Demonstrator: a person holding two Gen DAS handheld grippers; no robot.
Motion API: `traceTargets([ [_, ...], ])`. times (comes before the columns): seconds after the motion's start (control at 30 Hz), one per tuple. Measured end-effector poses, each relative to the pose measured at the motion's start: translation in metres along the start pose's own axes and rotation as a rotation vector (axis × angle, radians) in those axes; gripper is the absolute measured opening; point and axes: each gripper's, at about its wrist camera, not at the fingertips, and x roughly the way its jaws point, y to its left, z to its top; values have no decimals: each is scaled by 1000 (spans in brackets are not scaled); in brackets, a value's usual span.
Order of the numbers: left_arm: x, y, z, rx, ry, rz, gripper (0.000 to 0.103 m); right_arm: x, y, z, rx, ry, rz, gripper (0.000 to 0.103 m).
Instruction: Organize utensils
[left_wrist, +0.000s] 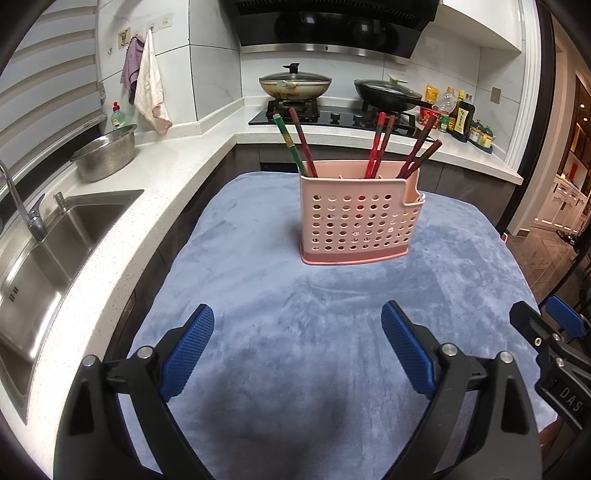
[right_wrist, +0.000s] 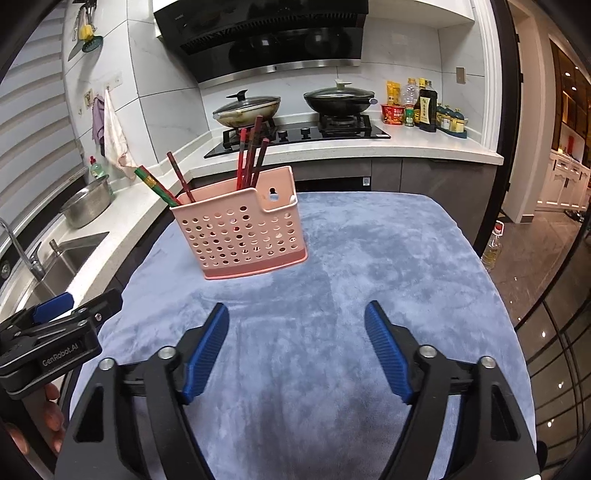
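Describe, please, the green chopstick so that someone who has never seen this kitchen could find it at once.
On the blue cloth that covers the table stands a pink perforated holder with chopsticks sticking up from it. The green chopstick leans out of its end nearest the sink, beside a dark red one. It is the only green stick, with a gold and red band; the others are red or dark red.
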Motion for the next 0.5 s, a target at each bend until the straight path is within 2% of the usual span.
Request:
traceTargets([
  [0.07, -1, 0, -1, 3, -1, 7, 91, 0, -2, 0, 11, 1, 1, 84],
  [0.3, -5, 0, -1, 15, -15, 37, 95, -3, 0, -1, -5, -13, -21, 88],
  [0.37, -6, -1, -1, 23, -17, 49, 95, -3, 1, -1, -13, -13, -27, 96],
  [0.5, -5, 0, -1, 20, -9, 55, 96, -5, 0, -1, -11, -24, -35, 96],
])
